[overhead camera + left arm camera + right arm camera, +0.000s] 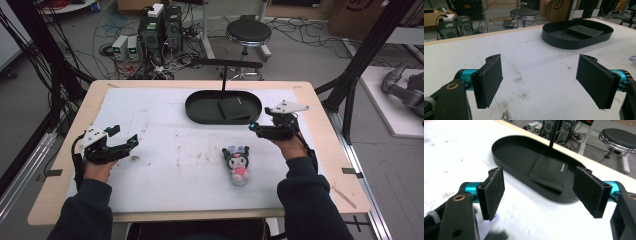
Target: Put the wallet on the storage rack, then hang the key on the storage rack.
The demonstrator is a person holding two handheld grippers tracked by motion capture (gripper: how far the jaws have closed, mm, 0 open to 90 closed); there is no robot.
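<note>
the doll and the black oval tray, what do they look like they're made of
The doll looks like soft plush fabric: fuzzy outline, black hood, pink body, lying slumped on the white table cover. The black oval tray looks like thin rigid plastic or painted metal, matte with a faint sheen along its low upright wall; which of the two is hard to tell. The flat slab inside it looks matte black too.

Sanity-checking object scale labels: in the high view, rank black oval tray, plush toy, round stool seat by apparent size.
1. black oval tray, clearly largest.
2. round stool seat.
3. plush toy.
The last two look close, and the stool stands farther from the camera, so their order is unsure.
</note>
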